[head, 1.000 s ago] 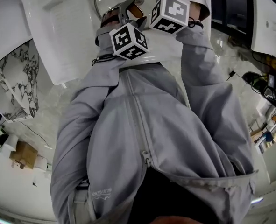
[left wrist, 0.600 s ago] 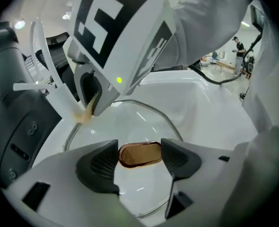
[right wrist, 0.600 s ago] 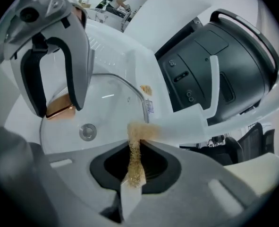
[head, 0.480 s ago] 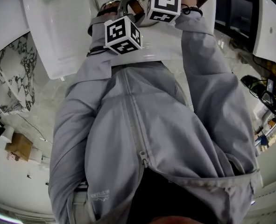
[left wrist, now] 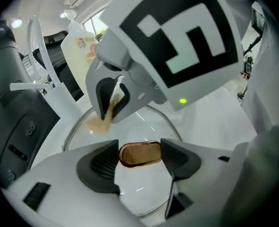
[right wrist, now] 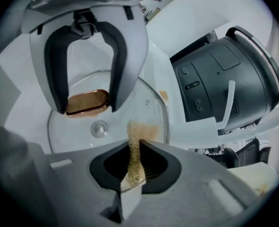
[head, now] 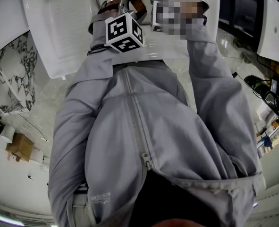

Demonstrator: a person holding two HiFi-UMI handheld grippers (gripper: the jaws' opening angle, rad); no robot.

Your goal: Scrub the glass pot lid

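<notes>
Left gripper [left wrist: 139, 156] is clamped on the copper handle [right wrist: 86, 103] of the glass lid [left wrist: 146, 122]. The lid lies on the white tray [head: 59, 27], far side, just left of a black appliance [right wrist: 224, 79]. Right gripper [right wrist: 135, 162] pinches a thin tan scrub pad [right wrist: 138, 132], tip on the glass. Likely risks: the pad, held by a narrow edge, could pull free under pressure. The lid could pivot about its handle if pushed sideways.

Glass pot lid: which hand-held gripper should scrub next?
The right hand-held gripper: it pinches the tan scrub pad on the glass pot lid; the left hand-held gripper is shut on the copper handle.
</notes>
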